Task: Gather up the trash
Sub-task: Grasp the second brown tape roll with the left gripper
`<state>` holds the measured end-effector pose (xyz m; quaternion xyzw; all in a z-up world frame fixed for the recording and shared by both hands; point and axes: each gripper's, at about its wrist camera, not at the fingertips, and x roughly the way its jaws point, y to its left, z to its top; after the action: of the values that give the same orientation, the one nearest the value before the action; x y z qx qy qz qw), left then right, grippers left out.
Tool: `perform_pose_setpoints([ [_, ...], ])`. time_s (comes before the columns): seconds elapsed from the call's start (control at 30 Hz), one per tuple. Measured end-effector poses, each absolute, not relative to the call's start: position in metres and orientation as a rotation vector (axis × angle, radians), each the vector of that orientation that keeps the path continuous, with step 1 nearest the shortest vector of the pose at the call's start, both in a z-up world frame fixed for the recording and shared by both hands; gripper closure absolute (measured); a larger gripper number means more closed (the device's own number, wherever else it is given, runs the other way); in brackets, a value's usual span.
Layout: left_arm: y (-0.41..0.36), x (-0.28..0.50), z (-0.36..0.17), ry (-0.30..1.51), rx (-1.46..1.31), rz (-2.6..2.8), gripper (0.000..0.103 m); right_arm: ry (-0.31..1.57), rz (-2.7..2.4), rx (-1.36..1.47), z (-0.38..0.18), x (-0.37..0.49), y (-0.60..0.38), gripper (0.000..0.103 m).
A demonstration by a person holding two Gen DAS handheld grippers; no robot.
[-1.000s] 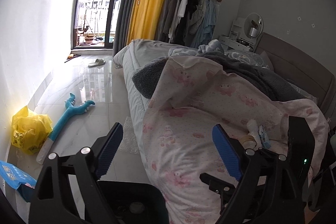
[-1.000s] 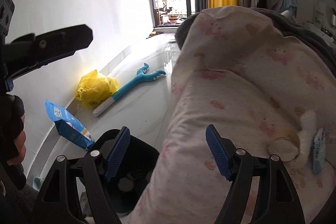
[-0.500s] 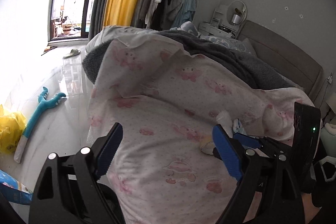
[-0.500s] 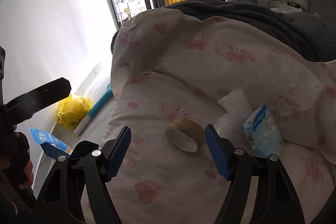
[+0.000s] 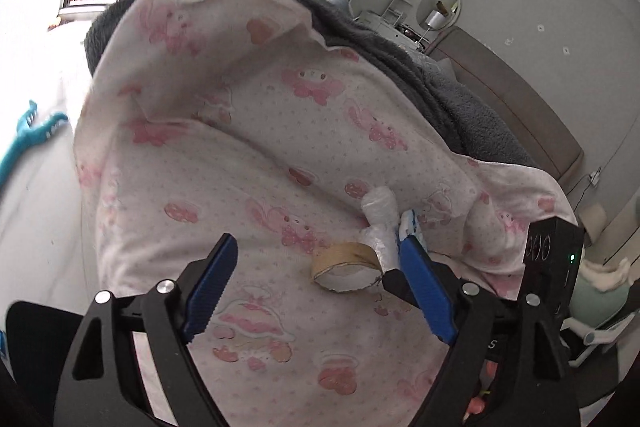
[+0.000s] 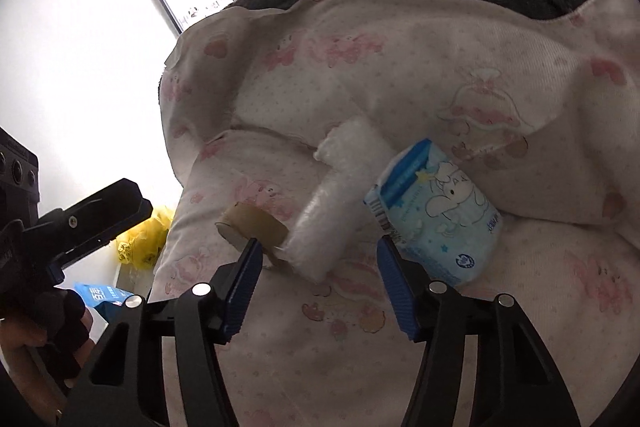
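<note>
Three pieces of trash lie on the pink-patterned quilt (image 5: 224, 163): a cardboard tape roll (image 5: 346, 266), a crumpled clear plastic wrap (image 5: 380, 227) and a blue tissue pack (image 6: 436, 211). In the right wrist view the roll (image 6: 252, 227) sits by my left fingertip and the wrap (image 6: 328, 219) lies just ahead between the jaws. My right gripper (image 6: 320, 279) is open and empty just short of them. My left gripper (image 5: 316, 279) is open and empty, hovering over the quilt with the roll near its right finger.
A dark grey blanket (image 5: 460, 95) covers the bed behind the quilt. On the floor to the left lie a yellow plastic bag (image 6: 140, 239), a blue packet (image 6: 106, 297) and a teal toy (image 5: 28, 135). A black bin edge (image 5: 36, 351) shows at lower left.
Both grippers have moved from the bin and floor side up over the bed and closer to the trash. The roll, wrap and tissue pack now sit right in front of the right gripper.
</note>
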<state>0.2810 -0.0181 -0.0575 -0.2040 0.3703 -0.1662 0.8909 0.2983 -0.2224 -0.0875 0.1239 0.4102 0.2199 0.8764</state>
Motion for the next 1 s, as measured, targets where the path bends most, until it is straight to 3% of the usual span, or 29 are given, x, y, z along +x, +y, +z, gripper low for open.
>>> perform_pose_setpoints([
  [0.5, -0.040, 0.307, -0.100, 0.876, -0.568, -0.410, 0.033, 0.866, 0.545, 0.402, -0.096, 0.300, -0.244, 0.051],
  [0.6, -0.046, 0.308, -0.102, 0.882, -0.553, -0.429, 0.039, 0.888, 0.559, 0.402, -0.098, 0.301, -0.241, 0.051],
  [0.67, -0.048, 0.310, -0.104, 0.884, -0.549, -0.435, 0.049, 0.900, 0.560, 0.398, -0.100, 0.302, -0.240, 0.051],
  [1.0, -0.047, 0.303, -0.094, 0.819, -0.496, -0.395, 0.050, 0.910, 0.542, 0.396, -0.100, 0.304, -0.239, 0.051],
])
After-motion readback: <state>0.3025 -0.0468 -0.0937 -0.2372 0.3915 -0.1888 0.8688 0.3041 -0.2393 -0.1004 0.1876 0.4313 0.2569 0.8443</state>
